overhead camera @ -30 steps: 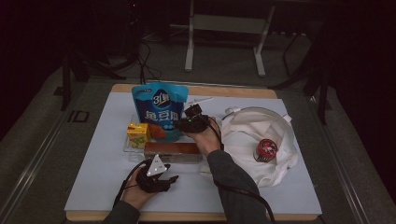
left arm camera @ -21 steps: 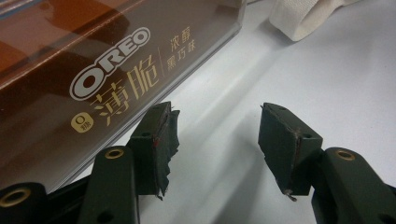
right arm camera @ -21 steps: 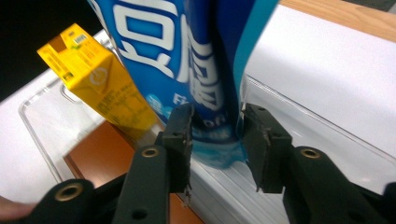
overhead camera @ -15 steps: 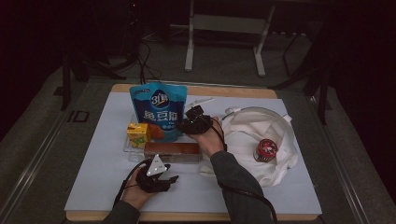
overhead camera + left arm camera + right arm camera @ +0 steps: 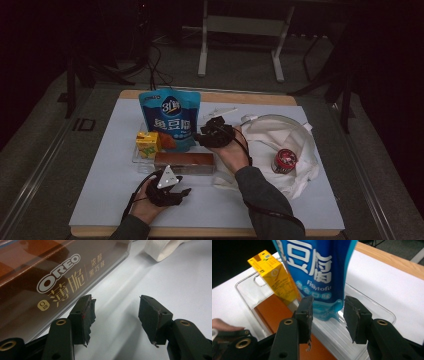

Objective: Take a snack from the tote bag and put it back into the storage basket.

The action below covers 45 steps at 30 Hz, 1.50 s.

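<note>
right gripper (image 5: 209, 135) sits just beside the blue fish tofu pouch (image 5: 169, 117), which stands upright in the clear plastic tray (image 5: 136, 159) near the middle of the table (image 5: 100, 200); its jaws have just been opening and now stand moderately apart, and in the right gripper view (image 5: 328, 315) the pouch's bottom edge (image 5: 327, 312) shows in the gap beyond the pads, with no pad pressing on it. the yellow drink carton (image 5: 148, 144) stands at the tray's left end, touching or just beside the pouch, and in the right gripper view it leans tilted (image 5: 274, 277) against the tray wall (image 5: 372, 307). the brown oreo box (image 5: 184, 162) lies flat along the near side of the tray. left gripper (image 5: 172, 192) rests low on the white table cover in front of that box, held in the person's left hand (image 5: 145, 210); in the left gripper view (image 5: 116, 312) its jaws stand fairly wide with nothing but bare table between them, and the oreo box (image 5: 50, 277) lies just beyond the left-hand pad behind the clear tray wall. to the right, well apart from the tray, a white cloth bag (image 5: 295, 145) lies crumpled with a small red-topped can (image 5: 284, 161) resting on it.
</note>
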{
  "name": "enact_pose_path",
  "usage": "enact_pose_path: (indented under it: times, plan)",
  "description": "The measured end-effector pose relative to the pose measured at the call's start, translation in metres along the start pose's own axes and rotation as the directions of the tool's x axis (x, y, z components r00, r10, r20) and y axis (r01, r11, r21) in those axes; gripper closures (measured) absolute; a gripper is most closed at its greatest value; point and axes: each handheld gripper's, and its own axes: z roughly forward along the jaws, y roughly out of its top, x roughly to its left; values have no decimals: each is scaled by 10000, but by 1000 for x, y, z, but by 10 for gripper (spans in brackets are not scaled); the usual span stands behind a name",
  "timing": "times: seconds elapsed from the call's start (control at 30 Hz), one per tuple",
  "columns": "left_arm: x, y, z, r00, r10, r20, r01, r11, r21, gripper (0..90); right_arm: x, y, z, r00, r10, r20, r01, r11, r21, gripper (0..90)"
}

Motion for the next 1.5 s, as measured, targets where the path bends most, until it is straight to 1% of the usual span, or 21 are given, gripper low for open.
enact_pose_path:
  times: [0.13,0.4,0.6,0.77,0.87,0.93,1.03,1.2,1.3,1.37,1.43,1.5]
  plan:
    - [0,0,0,10000,-9,6,9,10000,-2,452,4,-1,-8,9995,-328,-22,328,9995,-37,589]
    - [0,0,0,10000,-8,0,8,10000,4,452,7,-4,-30,9979,-636,-84,634,9977,-257,589]
    - [0,0,0,10000,-3,-4,3,10000,13,451,2,-10,-50,9971,-763,-43,761,9962,-424,591]
    - [0,0,0,10000,-24,-4,24,10000,-6,447,-9,-23,-64,9945,-1017,240,1023,9945,-229,630]
    - [0,0,0,10000,-20,-23,20,10000,-8,448,-16,-31,-73,9949,-918,421,928,9955,-216,635]
    - [0,0,0,10000,-21,-26,21,10000,-7,448,-21,-36,-79,9959,-772,471,786,9965,-290,639]
    - [0,0,0,10000,-41,-44,41,10000,-36,448,-26,-42,-85,9959,-690,581,711,9969,-340,642]
    - [0,0,0,10000,-41,-33,41,10000,-22,447,-33,-48,-94,9946,-666,794,690,9972,-280,646]
    - [0,0,0,10000,-51,-28,51,10000,-29,447,-37,-52,-98,9925,-702,1003,726,9972,-203,651]
    - [0,0,0,10000,-60,-34,60,10000,-53,447,-40,-54,-100,9920,-638,1094,664,9976,-199,656]
    - [0,0,0,10000,-55,-33,55,10000,-74,446,-43,-56,-103,9920,-517,1156,545,9983,-220,682]
    - [0,0,-1,10000,-65,-40,64,9999,-81,443,-46,-58,-106,9914,-493,1214,523,9984,-224,710]
